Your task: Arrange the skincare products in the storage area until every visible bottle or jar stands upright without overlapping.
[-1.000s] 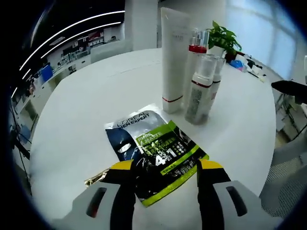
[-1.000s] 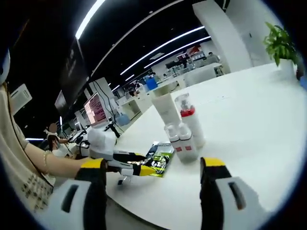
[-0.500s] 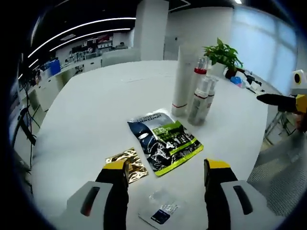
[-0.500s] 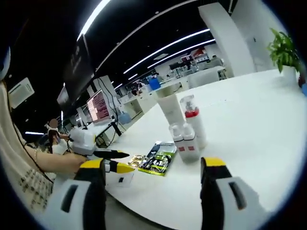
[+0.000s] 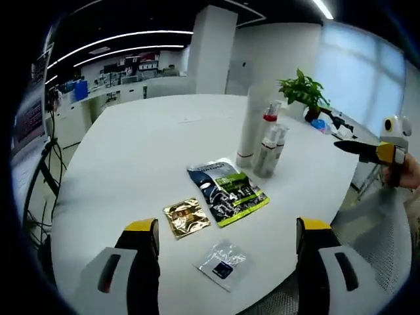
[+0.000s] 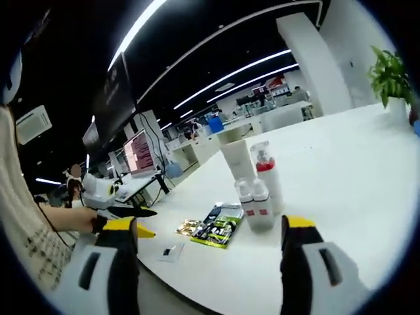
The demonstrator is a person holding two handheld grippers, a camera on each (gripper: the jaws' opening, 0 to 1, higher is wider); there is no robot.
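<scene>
Left gripper view: left tool (image 5: 223,230) released, jaws wide above white surface (image 5: 131,144). Tall tube (image 5: 249,128) and pump bottles (image 5: 268,144) upright, clustered mid-surface; green sachet (image 5: 228,191), gold sachet (image 5: 186,217), clear sachet (image 5: 222,263) flat nearer.

Right gripper view: right tool (image 6: 210,230) released, holding nothing; bottles (image 6: 257,193) upright ahead.

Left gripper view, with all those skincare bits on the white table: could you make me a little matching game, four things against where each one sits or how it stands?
Things:
1. tall white tube
2. gold sachet
3. clear sachet
4. potted plant

Places:
A. flat, nearest the left gripper
B. far table edge
C. upright, beside the pump bottles
D. flat, left of the green-and-black packet

Pairs: 1-C, 2-D, 3-A, 4-B
</scene>
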